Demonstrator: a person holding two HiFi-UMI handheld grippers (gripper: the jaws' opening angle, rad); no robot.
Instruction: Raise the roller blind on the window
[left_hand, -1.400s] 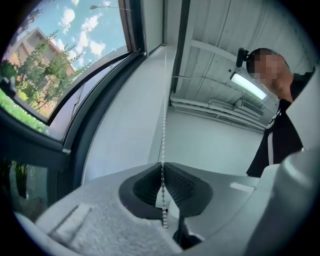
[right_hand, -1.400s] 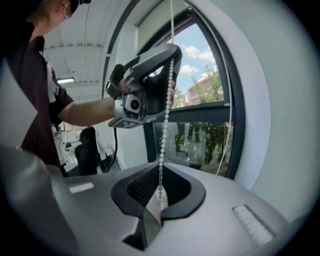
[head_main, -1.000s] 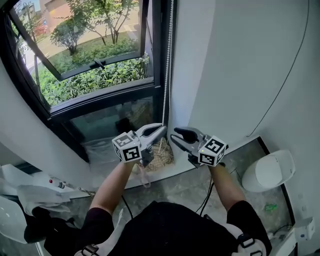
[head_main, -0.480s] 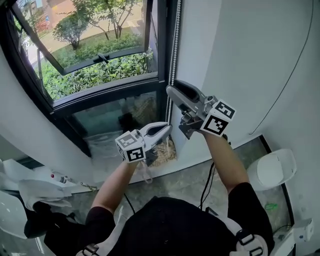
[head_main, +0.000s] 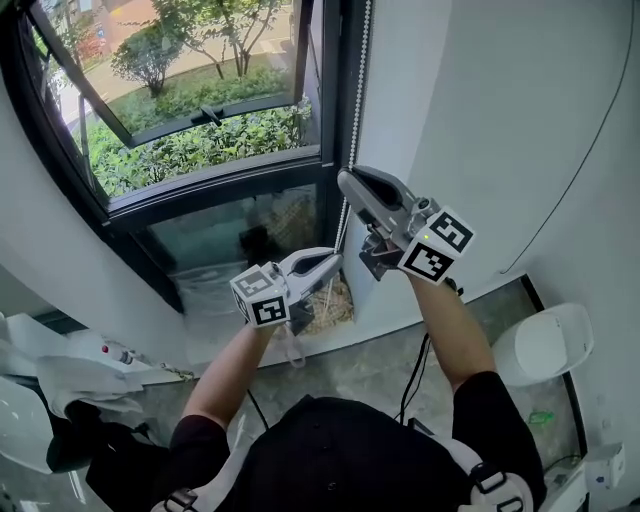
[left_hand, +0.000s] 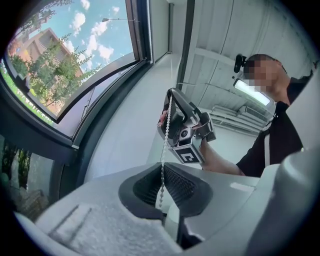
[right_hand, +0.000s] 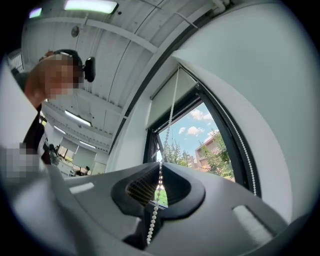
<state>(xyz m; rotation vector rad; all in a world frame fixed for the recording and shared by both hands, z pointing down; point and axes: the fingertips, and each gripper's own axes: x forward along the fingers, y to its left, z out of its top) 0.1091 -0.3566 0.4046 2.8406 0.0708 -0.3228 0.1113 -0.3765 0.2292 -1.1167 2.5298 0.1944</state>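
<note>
A white bead chain (head_main: 357, 90) hangs down the right side of the dark window frame (head_main: 325, 100). My right gripper (head_main: 346, 181) points up at it; its jaws have just been closing and are shut on the chain (right_hand: 167, 135), which passes between the right gripper (right_hand: 159, 187) pads. Lower down, my left gripper (head_main: 334, 259) is shut on the same chain (left_hand: 164, 150), which runs taut from the left gripper (left_hand: 162, 197) up to the right gripper (left_hand: 182, 130). The pale roller blind (right_hand: 167, 97) covers only the top of the window.
A white wall (head_main: 480, 120) stands close on the right with a thin black cable (head_main: 575, 150) across it. A second strand of chain (right_hand: 241, 145) hangs by the frame. Straw-like litter (head_main: 322, 300) lies on the sill, a white bin (head_main: 540, 345) stands at lower right.
My right gripper rose from beside the left gripper to well above it along the chain, then closed its open jaws on the chain. The left gripper stayed put.
</note>
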